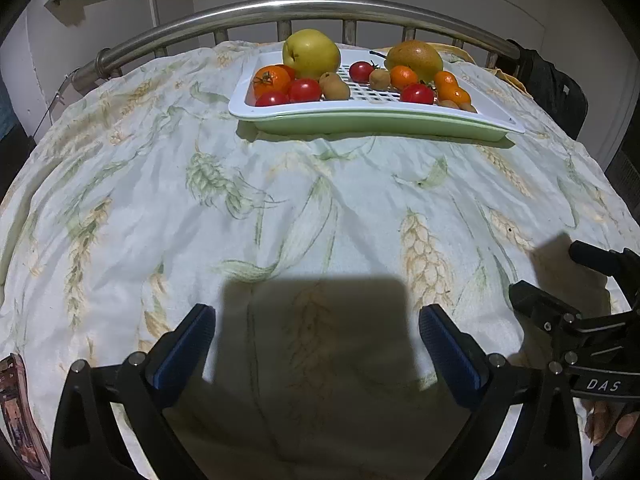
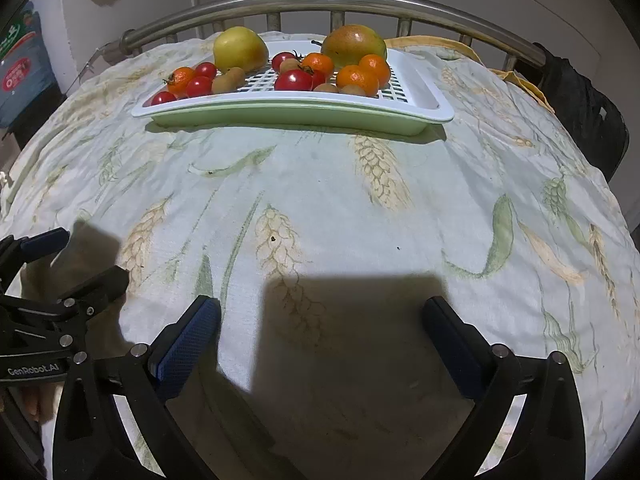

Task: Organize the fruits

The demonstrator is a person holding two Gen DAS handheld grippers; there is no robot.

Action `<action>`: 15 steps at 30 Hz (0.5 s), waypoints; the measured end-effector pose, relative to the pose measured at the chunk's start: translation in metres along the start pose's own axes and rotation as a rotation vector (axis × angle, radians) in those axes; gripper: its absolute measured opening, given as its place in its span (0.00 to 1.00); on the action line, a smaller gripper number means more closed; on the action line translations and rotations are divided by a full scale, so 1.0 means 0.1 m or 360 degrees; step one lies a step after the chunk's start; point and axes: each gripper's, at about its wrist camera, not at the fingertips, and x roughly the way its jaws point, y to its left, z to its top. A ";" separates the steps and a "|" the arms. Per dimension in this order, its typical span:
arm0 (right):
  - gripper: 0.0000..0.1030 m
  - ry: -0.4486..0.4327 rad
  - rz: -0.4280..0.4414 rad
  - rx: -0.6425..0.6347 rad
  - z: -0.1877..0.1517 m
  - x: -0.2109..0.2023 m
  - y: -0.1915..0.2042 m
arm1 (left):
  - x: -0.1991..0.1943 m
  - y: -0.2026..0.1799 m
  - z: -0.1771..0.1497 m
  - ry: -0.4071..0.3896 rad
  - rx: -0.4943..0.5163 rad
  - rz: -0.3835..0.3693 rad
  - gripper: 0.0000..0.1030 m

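Observation:
A white slotted tray [image 1: 360,114] on a green base sits at the far side of the cloth-covered table; it also shows in the right wrist view [image 2: 424,96]. It holds a yellow apple [image 1: 311,53] [image 2: 240,49], a mango [image 1: 414,60] [image 2: 354,45], several red tomatoes [image 1: 305,90] [image 2: 293,80], tangerines [image 1: 404,77] [image 2: 357,79] and small brown kiwis [image 1: 336,89] [image 2: 227,80]. My left gripper [image 1: 316,320] is open and empty, low over the near cloth. My right gripper [image 2: 322,316] is open and empty beside it, also seen in the left wrist view [image 1: 556,276].
A wheat-print cloth [image 1: 280,200] covers the table. A metal rail [image 1: 280,8] runs behind the tray. A dark chair [image 2: 580,100] stands at the far right. A magazine corner [image 1: 16,408] lies at the near left edge.

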 end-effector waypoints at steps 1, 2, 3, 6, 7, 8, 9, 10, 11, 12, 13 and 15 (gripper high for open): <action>1.00 0.0000 -0.0001 -0.0001 0.00 0.00 0.00 | 0.00 0.00 0.00 0.0000 0.0001 0.0001 1.00; 1.00 0.0000 -0.0002 -0.0001 0.00 0.00 0.00 | 0.00 0.00 0.00 0.0000 -0.0001 -0.0001 1.00; 1.00 0.0000 -0.0003 -0.0002 0.00 0.00 0.00 | 0.00 0.00 0.00 0.0001 -0.0002 -0.0004 1.00; 1.00 0.0001 -0.0002 -0.0002 0.00 0.00 0.00 | 0.01 0.00 0.00 0.0001 -0.0002 -0.0005 1.00; 1.00 0.0001 -0.0002 -0.0002 0.00 0.00 0.00 | 0.01 0.00 0.00 0.0001 -0.0002 -0.0005 1.00; 1.00 0.0000 0.0000 -0.0001 0.00 0.00 0.00 | 0.01 0.00 0.00 0.0001 -0.0002 -0.0005 1.00; 1.00 0.0000 0.0001 -0.0001 0.00 0.00 -0.01 | 0.01 0.00 0.00 0.0002 -0.0002 -0.0005 1.00; 1.00 0.0001 -0.0001 -0.0002 0.00 0.00 0.00 | 0.01 0.00 0.00 0.0001 -0.0002 -0.0005 1.00; 1.00 0.0001 -0.0002 -0.0002 0.00 0.00 0.00 | 0.01 0.00 0.00 0.0001 -0.0001 -0.0005 1.00; 1.00 0.0001 -0.0002 -0.0002 0.00 0.00 0.00 | 0.01 -0.01 0.00 0.0001 0.0000 -0.0004 1.00; 1.00 0.0001 -0.0002 -0.0002 0.00 0.00 0.00 | 0.01 -0.01 0.00 0.0002 0.0001 -0.0004 1.00; 1.00 0.0001 -0.0001 -0.0002 0.00 0.00 0.00 | 0.00 -0.01 -0.01 0.0001 0.0000 -0.0004 1.00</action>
